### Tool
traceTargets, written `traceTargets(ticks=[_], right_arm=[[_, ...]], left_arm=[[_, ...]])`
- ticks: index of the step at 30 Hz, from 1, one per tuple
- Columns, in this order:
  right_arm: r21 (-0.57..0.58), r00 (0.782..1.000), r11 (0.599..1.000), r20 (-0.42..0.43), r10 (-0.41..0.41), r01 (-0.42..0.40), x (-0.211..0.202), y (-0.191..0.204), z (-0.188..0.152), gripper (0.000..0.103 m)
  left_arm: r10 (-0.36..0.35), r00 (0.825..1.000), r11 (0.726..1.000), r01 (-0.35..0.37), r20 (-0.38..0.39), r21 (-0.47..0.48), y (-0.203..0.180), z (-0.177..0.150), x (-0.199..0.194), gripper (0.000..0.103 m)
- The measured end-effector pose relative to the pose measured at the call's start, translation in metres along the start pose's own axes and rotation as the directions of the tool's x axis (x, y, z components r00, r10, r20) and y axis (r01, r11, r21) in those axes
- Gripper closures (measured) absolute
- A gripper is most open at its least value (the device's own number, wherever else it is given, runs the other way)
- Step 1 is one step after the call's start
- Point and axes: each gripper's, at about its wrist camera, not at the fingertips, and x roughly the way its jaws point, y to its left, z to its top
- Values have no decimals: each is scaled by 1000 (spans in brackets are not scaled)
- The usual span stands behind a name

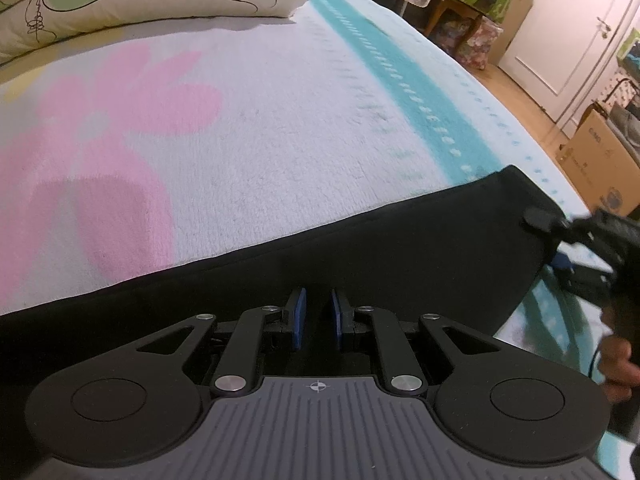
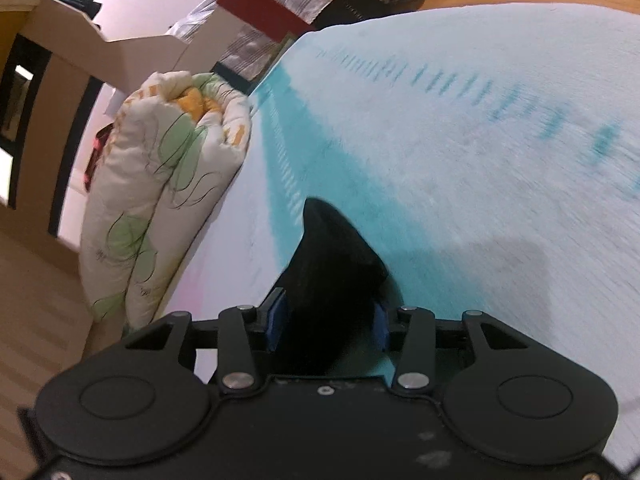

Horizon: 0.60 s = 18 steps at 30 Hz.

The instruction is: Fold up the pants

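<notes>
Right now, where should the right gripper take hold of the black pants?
At the raised corner of the pants, coming from the bed's edge. It peaks off the blanket between the right gripper's fingers, while the rest lies flat.

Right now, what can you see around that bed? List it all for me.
pants: one, black, flat along the bed's near edge.
blanket: one, white with pink flower and teal stripe, covering the bed.
quilt: one, cream with green and orange print, folded at the bed's far end.
cardboard box: one, brown, on the wood floor beside the bed.
door: one, white, far wall.
left gripper: black, blue pads narrowly apart above the pants.
right gripper: black, jaws around a raised pants corner.
hand: one, at the right edge.
</notes>
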Motion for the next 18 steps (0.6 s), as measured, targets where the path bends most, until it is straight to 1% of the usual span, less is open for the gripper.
traceTargets(ticks=[2, 3, 4, 5, 6, 7, 10, 12, 15, 18], right_arm=[[-20, 1000, 1000, 23, -22, 22, 4, 7, 2, 58], [-42, 999, 998, 30, -40, 41, 5, 12, 1, 64], [-73, 998, 995, 28, -63, 65, 5, 17, 0, 76], [-109, 996, 990, 19, -83, 85, 6, 21, -2, 94], [-134, 995, 986, 1, -101, 100, 7, 24, -4, 95], [-159, 992, 979, 9, -129, 128, 6, 29, -6, 95], [-200, 989, 969, 24, -145, 147, 2, 39, -7, 95], [-202, 990, 969, 29, -138, 141, 1, 42, -4, 95], [-228, 990, 964, 28, -137, 139, 0, 50, -1, 95], [-276, 989, 949, 39, -146, 151, 1, 60, -1, 95]], left_arm=[[-4, 1000, 1000, 4, -5, -7, 1, 1, 0, 88], [-8, 1000, 1000, 8, -7, -14, 2, 2, 0, 88], [-11, 1000, 1000, 11, -6, -23, 3, 2, 0, 88], [-12, 1000, 1000, 12, -6, -26, 4, 2, 0, 88], [-13, 1000, 1000, 13, -7, -20, 4, 2, 0, 88], [-15, 1000, 1000, 14, -10, -11, 3, 4, -1, 88], [-31, 999, 999, 30, -19, -28, 9, 7, -8, 88], [-13, 1000, 999, 13, 1, -35, 11, 5, -20, 88], [-23, 1000, 1000, 22, 13, 10, 6, -11, -42, 89], [-44, 999, 998, 44, -14, 37, -3, -27, -45, 88]])
